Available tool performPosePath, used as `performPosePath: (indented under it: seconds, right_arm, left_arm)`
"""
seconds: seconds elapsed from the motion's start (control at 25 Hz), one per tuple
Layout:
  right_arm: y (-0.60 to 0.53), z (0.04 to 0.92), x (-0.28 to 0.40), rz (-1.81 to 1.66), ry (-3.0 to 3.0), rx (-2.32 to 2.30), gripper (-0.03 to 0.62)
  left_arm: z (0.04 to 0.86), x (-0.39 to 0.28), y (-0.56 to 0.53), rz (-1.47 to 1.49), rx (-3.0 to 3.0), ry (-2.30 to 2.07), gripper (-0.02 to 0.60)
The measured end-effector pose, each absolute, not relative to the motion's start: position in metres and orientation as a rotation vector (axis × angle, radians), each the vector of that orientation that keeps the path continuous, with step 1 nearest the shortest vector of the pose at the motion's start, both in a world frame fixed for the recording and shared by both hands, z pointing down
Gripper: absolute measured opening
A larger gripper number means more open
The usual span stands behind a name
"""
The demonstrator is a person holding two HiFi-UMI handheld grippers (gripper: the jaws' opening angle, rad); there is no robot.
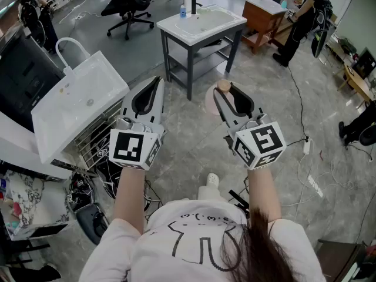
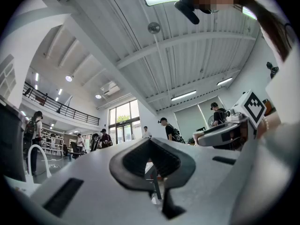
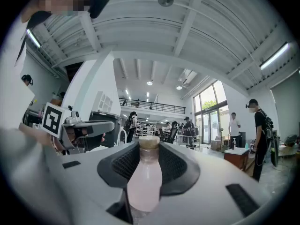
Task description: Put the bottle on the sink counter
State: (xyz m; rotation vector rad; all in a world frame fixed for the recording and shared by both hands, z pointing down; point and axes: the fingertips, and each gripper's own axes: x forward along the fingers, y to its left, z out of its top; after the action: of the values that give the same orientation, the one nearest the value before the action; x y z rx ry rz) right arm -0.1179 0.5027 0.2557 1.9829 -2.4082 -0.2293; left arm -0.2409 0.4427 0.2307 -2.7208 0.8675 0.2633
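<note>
Gripping the pink bottle (image 3: 144, 179) by its body, the right gripper (image 1: 222, 93) has its jaws partly closed on it. The bottle's long axis runs along the jaws, with the tan cap poking forward past the tips. The sink counter (image 1: 171, 23), a white top on a dark frame, stands well ahead across the floor, slightly left of this gripper's line, so the carry probably goes forward. A second white sink (image 1: 59, 119) sits nearer, beside the left gripper (image 1: 156, 81), whose jaws are together on nothing. No brand or label reads on the bottle, and the cubes bear only square markers.
</note>
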Motion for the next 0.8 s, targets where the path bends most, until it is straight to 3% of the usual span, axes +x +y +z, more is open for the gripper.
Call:
performPosePath:
  seconds: [0.32, 0.8]
  right_arm:
    - [0.495, 0.269, -0.124, -0.202, -2.383, 1.989, 0.14]
    - [0.408, 0.269, -0.062, -0.195, -2.446, 1.979, 0.14]
  left_arm:
    - [0.241, -0.244, 0.433, 0.257, -2.744, 0.855, 0.009]
    - [0.246, -0.189, 0.346, 0.243, -2.728, 0.919, 0.009]
